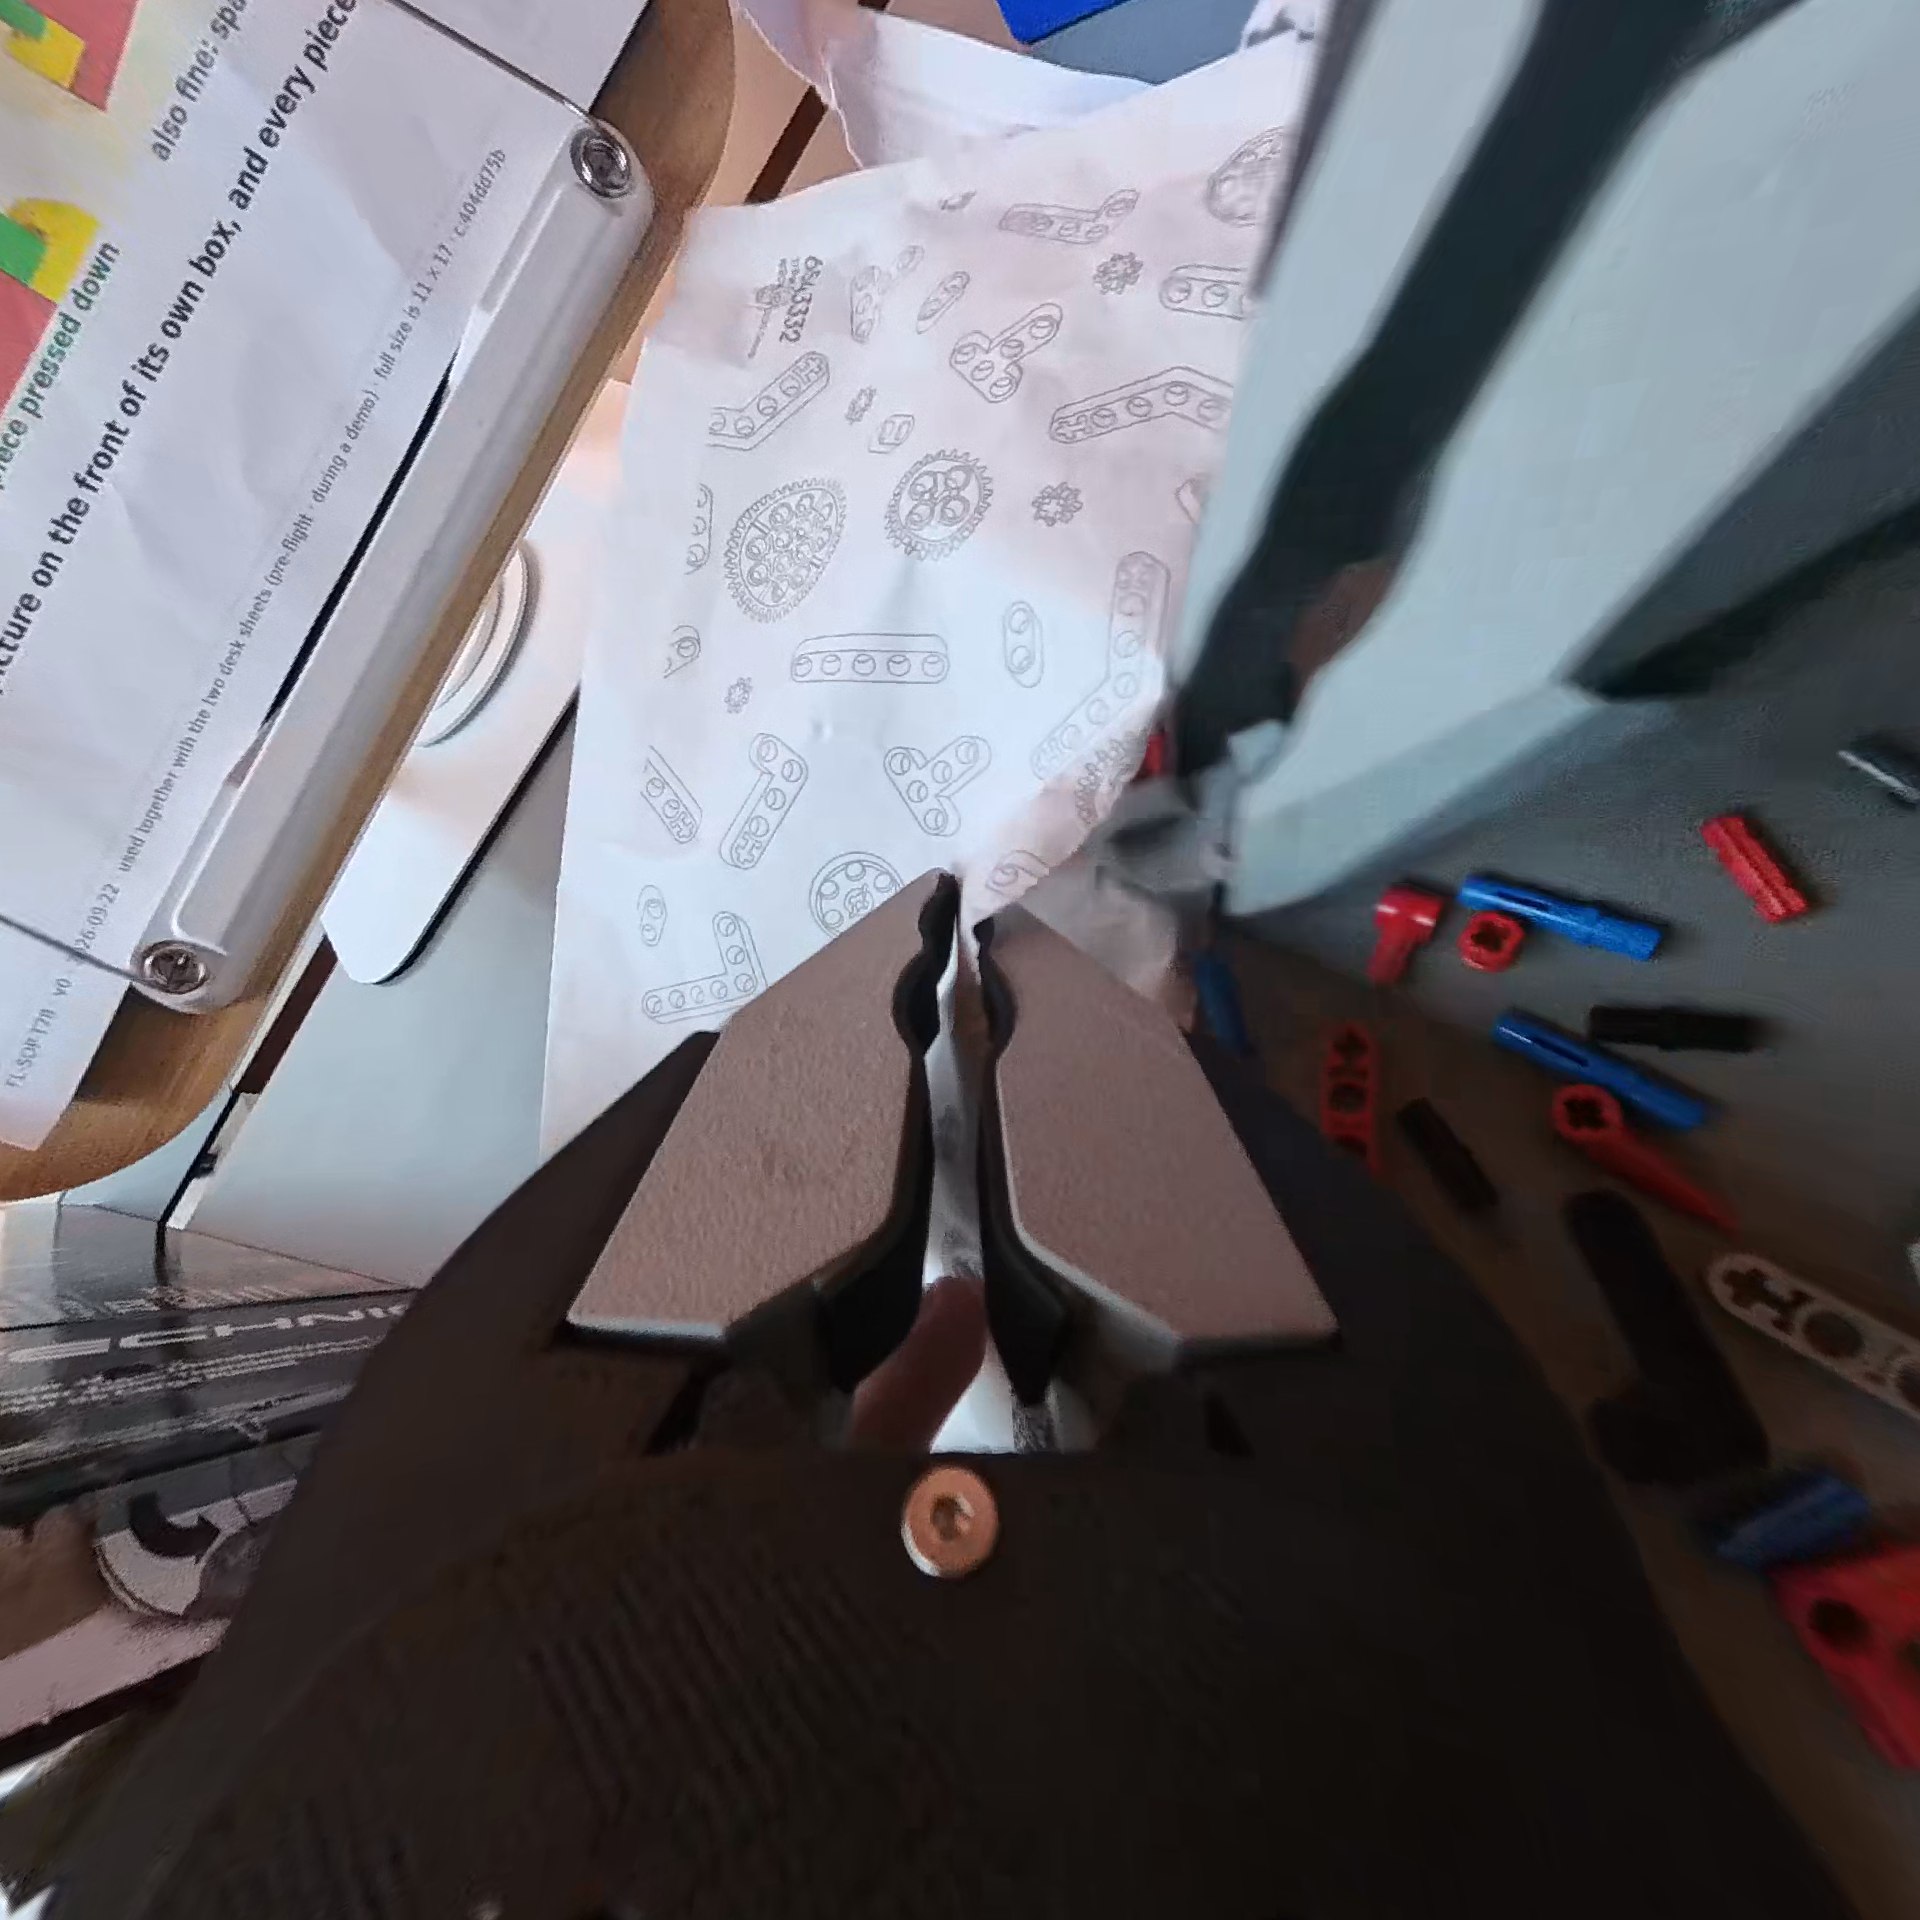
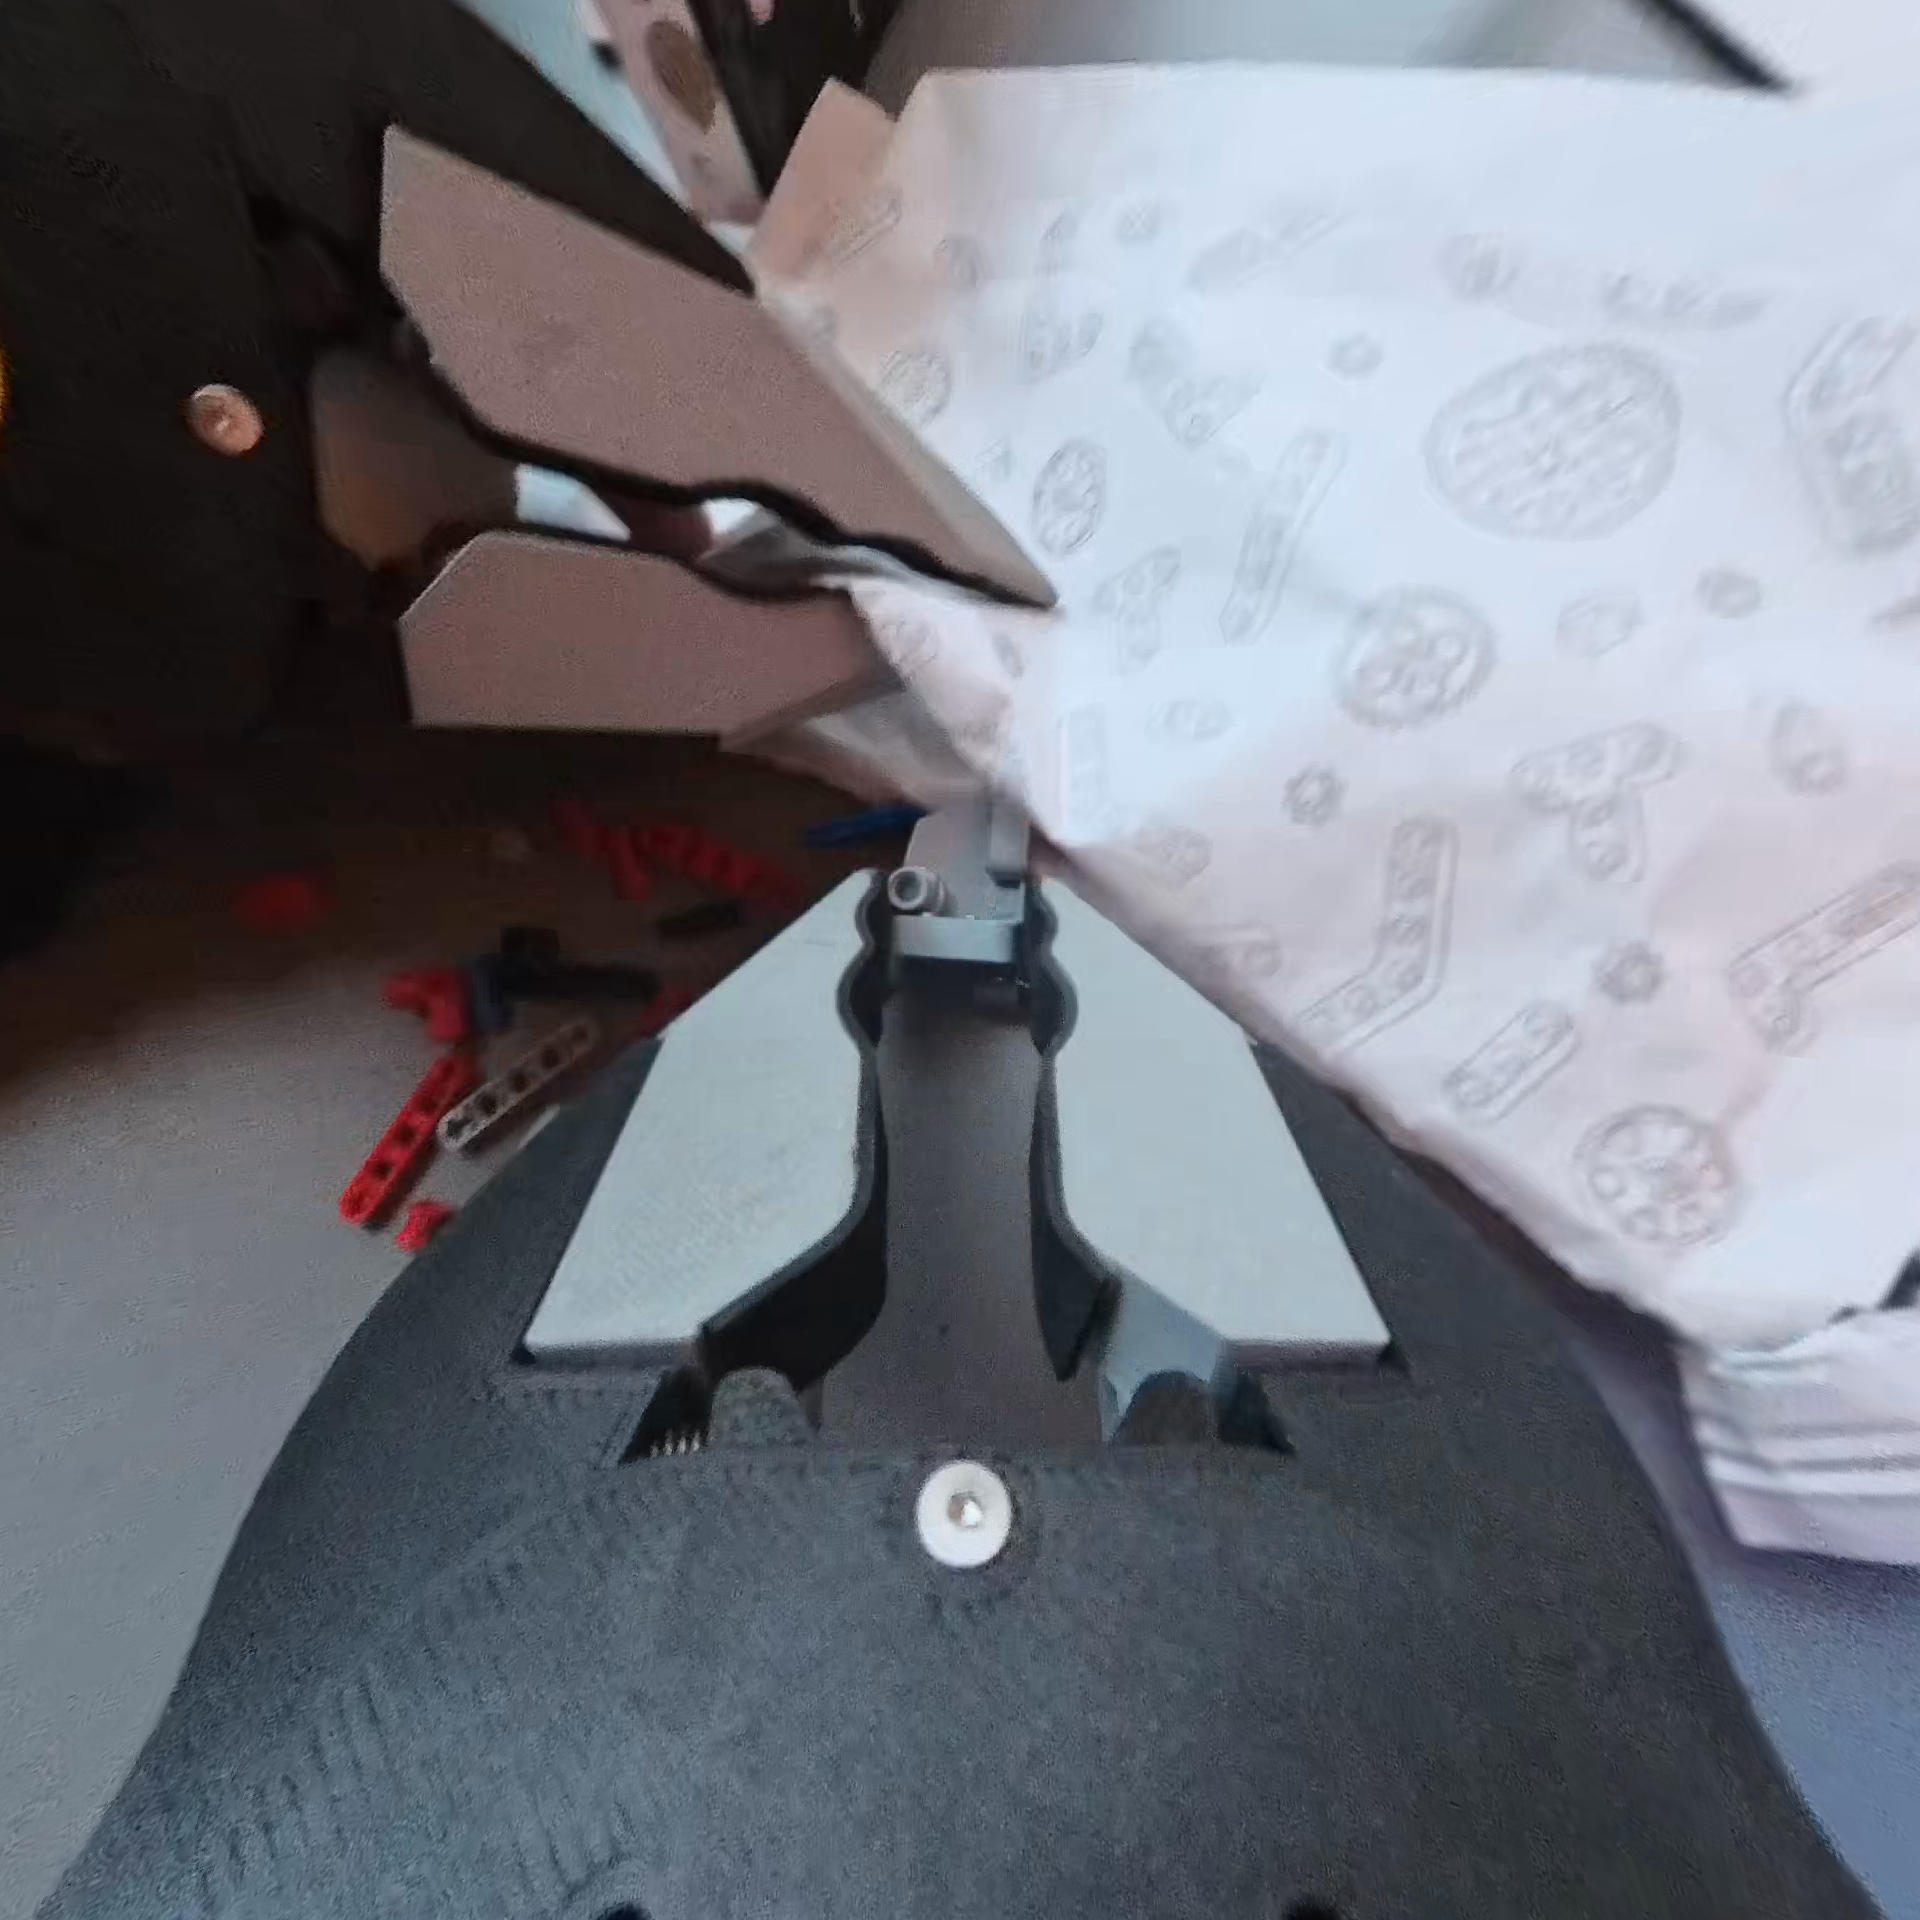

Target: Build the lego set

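Observation:
A white paper bag (image 1: 914, 540) printed with grey outlines of parts hangs between both grippers; it fills the right of the right wrist view (image 2: 1455, 623). My left gripper (image 1: 961, 925) is shut on the bag's lower edge, and it shows at the upper left of the right wrist view (image 2: 935, 592). My right gripper (image 2: 956, 935) is shut on a grey lego piece (image 2: 951, 920) right at the bag's opening. It shows blurred at the right of the left wrist view (image 1: 1210, 810). The inside of the bag is hidden.
Loose red, blue and black pins (image 1: 1558, 914) and a grey beam (image 1: 1829, 1330) lie on the grey table. A red beam (image 2: 405, 1143) lies at the left. A printed sheet in a clear holder with a metal bar (image 1: 416, 582) and a black box (image 1: 156, 1371) stand to the left. My right fingertips sit around 5 cm from my left ones.

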